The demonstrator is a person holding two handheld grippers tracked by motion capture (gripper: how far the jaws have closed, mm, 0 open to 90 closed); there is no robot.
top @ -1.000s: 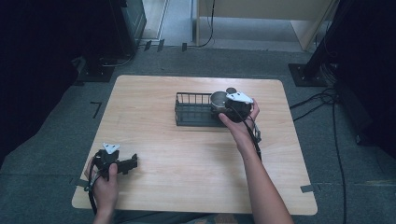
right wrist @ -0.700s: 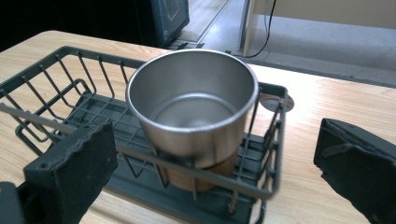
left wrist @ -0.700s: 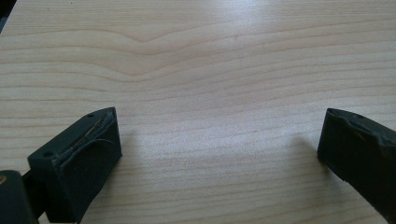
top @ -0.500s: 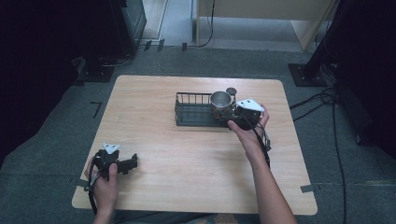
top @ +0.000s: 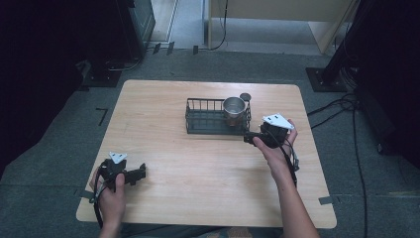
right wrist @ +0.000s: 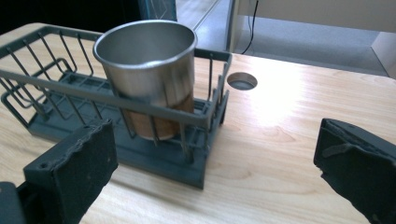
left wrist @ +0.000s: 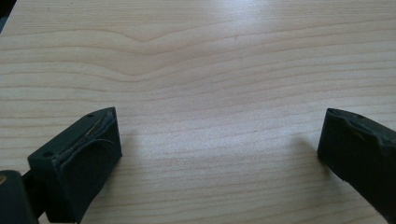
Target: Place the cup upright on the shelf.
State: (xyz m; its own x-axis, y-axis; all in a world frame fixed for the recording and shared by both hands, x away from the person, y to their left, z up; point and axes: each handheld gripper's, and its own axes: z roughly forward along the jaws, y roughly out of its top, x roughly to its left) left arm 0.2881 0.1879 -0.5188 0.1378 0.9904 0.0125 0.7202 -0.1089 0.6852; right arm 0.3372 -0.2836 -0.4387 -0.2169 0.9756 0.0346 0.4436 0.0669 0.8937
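High view showed the right gripper (top: 251, 139) held just off the near right corner of the wire basket (top: 210, 124), its jaws pointing back toward that corner and gripping nothing. Right gripper view made the gap plain: both black jaws stood wide apart with bare table (right wrist: 289, 130) between them, and the steel cup (right wrist: 148, 70) rose ahead and slightly to the left of them, clear of both pads. The cup stood upright inside the basket (right wrist: 116, 154), tucked into the end nearest this gripper, with the top rail crossing in front of its lower half. Judging by that, the cup was already placed, and the wide jaws suited a hand that no longer needed to carry it. A round hole (right wrist: 242, 81) in the tabletop lay beyond the basket's end, ahead of the jaws and apart from the wire.

Well away from all this, the left gripper (top: 136, 174) lay low at the near left part of the table (top: 163, 148), in the person's left hand (top: 113, 196). Left gripper view showed its jaws spread just as wide, only wood grain between them. It probably waited there because the work at the basket called for one hand.
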